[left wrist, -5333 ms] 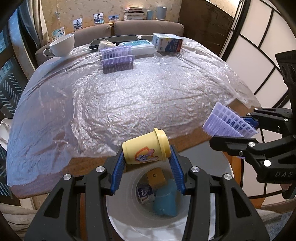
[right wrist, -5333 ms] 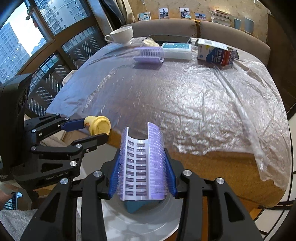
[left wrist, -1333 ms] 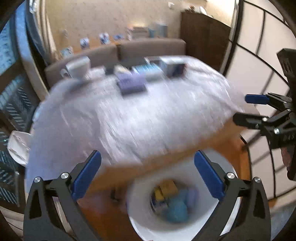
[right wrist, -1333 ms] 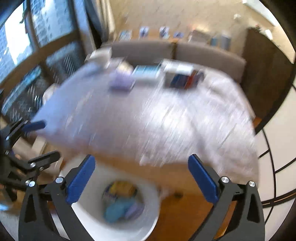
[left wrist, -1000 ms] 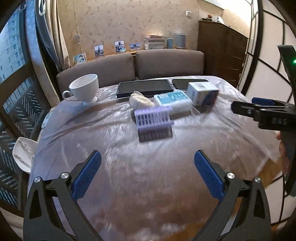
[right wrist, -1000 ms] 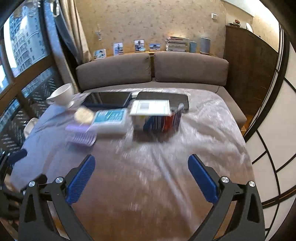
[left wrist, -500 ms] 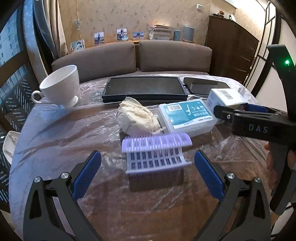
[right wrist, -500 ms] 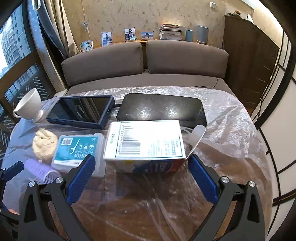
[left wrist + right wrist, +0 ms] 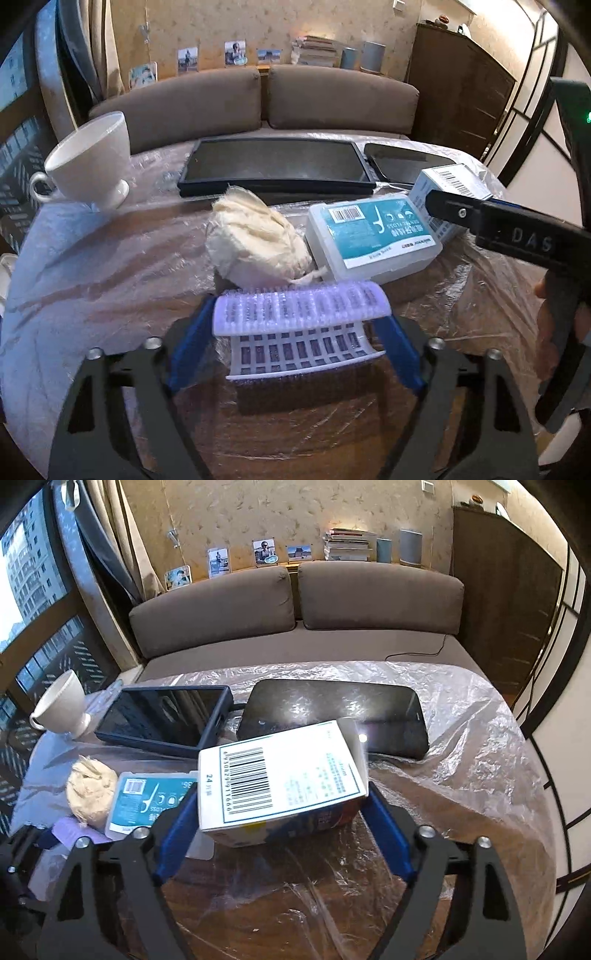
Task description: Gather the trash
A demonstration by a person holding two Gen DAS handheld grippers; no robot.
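Note:
My left gripper (image 9: 295, 343) is shut on a purple plastic hair roller (image 9: 300, 330) lying on the plastic-covered table. Just behind the roller lie a crumpled cream tissue wad (image 9: 256, 242) and a teal-labelled floss box (image 9: 373, 238). My right gripper (image 9: 282, 827) is shut on a white carton with a barcode (image 9: 280, 781), tilted up off the table. The right gripper also shows at the right in the left wrist view (image 9: 513, 229). The roller (image 9: 72, 830), tissue wad (image 9: 90, 792) and floss box (image 9: 147, 799) show at left in the right wrist view.
A white cup (image 9: 92, 164) stands at the back left. A dark tablet (image 9: 275, 166) and a black pad (image 9: 332, 716) lie at the back of the table. A brown sofa (image 9: 295, 602) stands behind. Crinkled plastic sheet (image 9: 480, 738) covers the table.
Both grippers moved from the bin across the table to the far items. The left jaws closed on the purple roller; the right jaws closed on the barcode carton and tipped it up.

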